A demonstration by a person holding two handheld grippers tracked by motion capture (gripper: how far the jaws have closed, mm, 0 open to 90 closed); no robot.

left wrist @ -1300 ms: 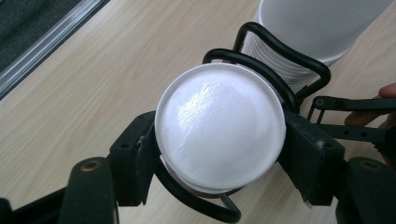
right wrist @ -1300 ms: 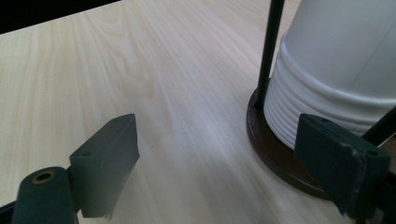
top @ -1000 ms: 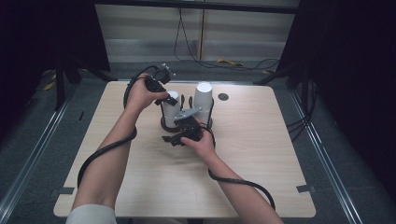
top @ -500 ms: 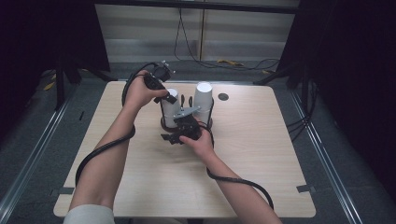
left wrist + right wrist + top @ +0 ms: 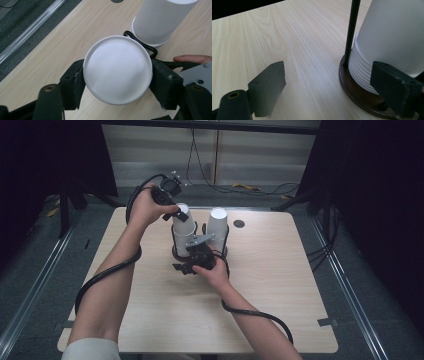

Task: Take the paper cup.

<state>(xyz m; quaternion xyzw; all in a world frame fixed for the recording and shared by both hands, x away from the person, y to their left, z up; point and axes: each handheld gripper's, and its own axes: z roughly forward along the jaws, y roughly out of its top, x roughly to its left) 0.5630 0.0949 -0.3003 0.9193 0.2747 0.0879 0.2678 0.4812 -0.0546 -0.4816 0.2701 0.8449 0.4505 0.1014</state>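
Two stacks of upturned white paper cups stand in a black wire holder (image 5: pixel 176 254) at the table's middle. My left gripper (image 5: pixel 181 215) is shut on the top cup (image 5: pixel 180 224) of the left stack and holds it a little above the rest. In the left gripper view the jaws press on both sides of that cup (image 5: pixel 118 68), whose round bottom faces the camera. My right gripper (image 5: pixel 187 267) stands open, low at the holder's near side. In the right gripper view the right gripper (image 5: pixel 332 82) has one jaw against the stack's ribbed rims (image 5: pixel 362 70) on the dark round base (image 5: pixel 359 98).
The second cup stack (image 5: pixel 217 222) stands right of the first, and appears as the stack (image 5: pixel 160 20) behind the held cup. A thin black upright rod (image 5: pixel 352 32) of the holder runs beside the cups. A small dark disc (image 5: pixel 239 224) lies at the table's far right.
My left hand has risen, drawing the top cup up off the left stack. The right hand and its gripper have kept still.
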